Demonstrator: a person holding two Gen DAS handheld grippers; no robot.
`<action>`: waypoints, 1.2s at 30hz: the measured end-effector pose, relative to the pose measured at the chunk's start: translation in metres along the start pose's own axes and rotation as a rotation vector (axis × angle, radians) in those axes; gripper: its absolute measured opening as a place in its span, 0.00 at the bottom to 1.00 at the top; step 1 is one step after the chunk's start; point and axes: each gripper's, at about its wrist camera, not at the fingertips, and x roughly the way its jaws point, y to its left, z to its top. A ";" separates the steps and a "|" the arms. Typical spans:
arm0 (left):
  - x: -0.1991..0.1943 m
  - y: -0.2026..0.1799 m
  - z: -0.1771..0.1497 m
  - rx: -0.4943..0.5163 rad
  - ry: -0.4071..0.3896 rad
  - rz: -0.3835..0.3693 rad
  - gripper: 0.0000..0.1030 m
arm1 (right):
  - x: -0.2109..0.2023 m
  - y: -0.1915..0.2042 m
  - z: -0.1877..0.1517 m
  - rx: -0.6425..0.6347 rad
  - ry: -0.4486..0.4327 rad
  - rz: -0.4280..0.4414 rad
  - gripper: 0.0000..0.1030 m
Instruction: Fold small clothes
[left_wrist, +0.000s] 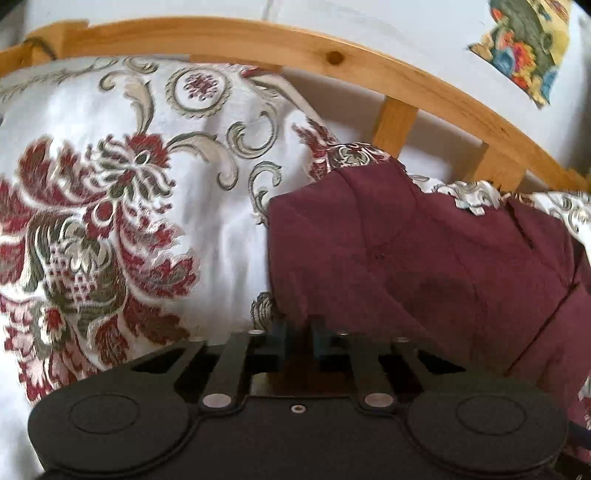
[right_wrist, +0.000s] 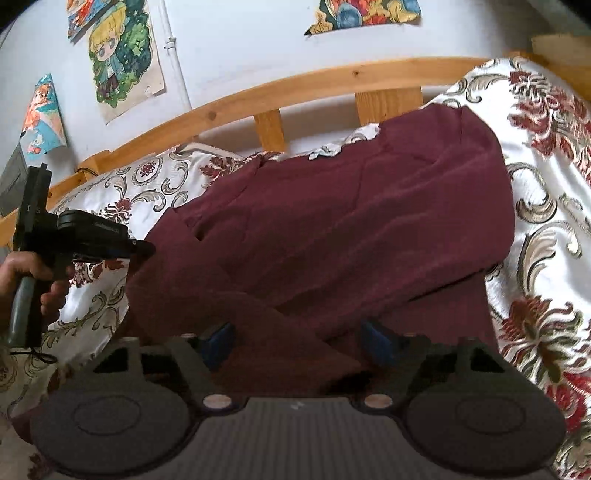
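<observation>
A maroon garment (left_wrist: 424, 251) lies rumpled and partly folded over itself on a white bedspread with red flowers (left_wrist: 110, 184). In the left wrist view my left gripper (left_wrist: 300, 338) sits at the garment's near left corner, its fingers drawn together with a bit of maroon cloth between them. The right wrist view shows the garment (right_wrist: 351, 221) spread across the middle, with the left gripper (right_wrist: 146, 251) at its left edge, held by a hand (right_wrist: 33, 273). My right gripper (right_wrist: 297, 343) stands open over the near hem; cloth lies between its blue pads (right_wrist: 376, 338), which stay well apart.
A wooden bed rail (right_wrist: 332, 79) with upright slats runs along the far side, against a white wall with cartoon posters (right_wrist: 125, 55). The flowered bedspread (right_wrist: 546, 221) stretches out to the right of the garment and to its left.
</observation>
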 end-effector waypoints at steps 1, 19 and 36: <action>-0.001 -0.002 -0.002 0.014 -0.009 0.005 0.06 | 0.001 0.001 0.000 -0.007 0.004 -0.005 0.65; -0.031 -0.006 -0.012 -0.012 -0.095 0.093 0.66 | -0.003 0.017 -0.004 -0.129 0.057 -0.045 0.50; -0.039 -0.039 -0.068 0.278 0.046 0.153 0.80 | 0.004 0.039 -0.011 -0.297 0.144 -0.040 0.66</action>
